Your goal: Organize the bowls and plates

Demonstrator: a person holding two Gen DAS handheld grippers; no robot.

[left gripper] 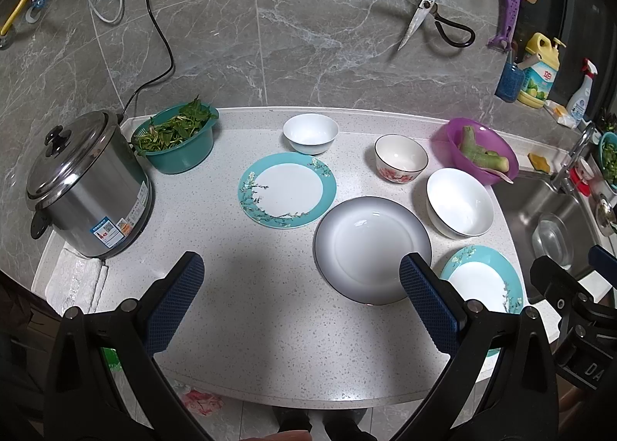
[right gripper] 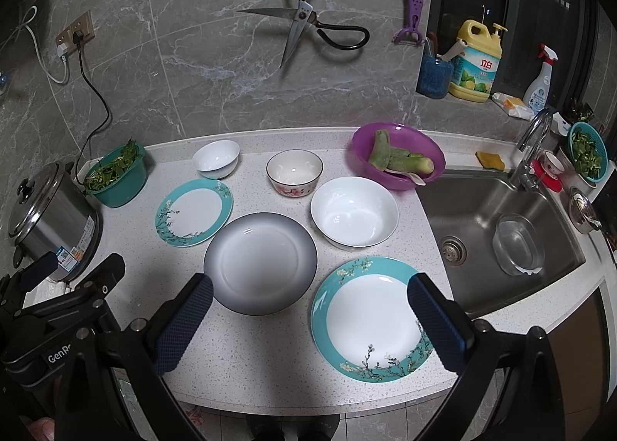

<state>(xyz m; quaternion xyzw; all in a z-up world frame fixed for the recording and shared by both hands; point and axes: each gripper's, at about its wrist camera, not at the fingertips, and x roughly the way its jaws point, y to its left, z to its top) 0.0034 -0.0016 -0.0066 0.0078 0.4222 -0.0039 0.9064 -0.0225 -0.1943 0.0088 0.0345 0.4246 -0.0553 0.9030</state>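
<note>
Right gripper [right gripper: 308, 319], jaws apart and empty, hung over the worktop's front edge, teal plate [right gripper: 372, 319] directly below; left gripper [left gripper: 302, 298], also apart, sat farther off.

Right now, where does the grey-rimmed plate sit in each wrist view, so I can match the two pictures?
Left wrist view: the grey-rimmed plate is right of centre, partly behind the right finger of the left tongs.
Right wrist view: the grey-rimmed plate is at centre, just beyond the left finger of the right tongs.
Shared landmark: the floral bowl on the counter, just behind the plate.
</note>
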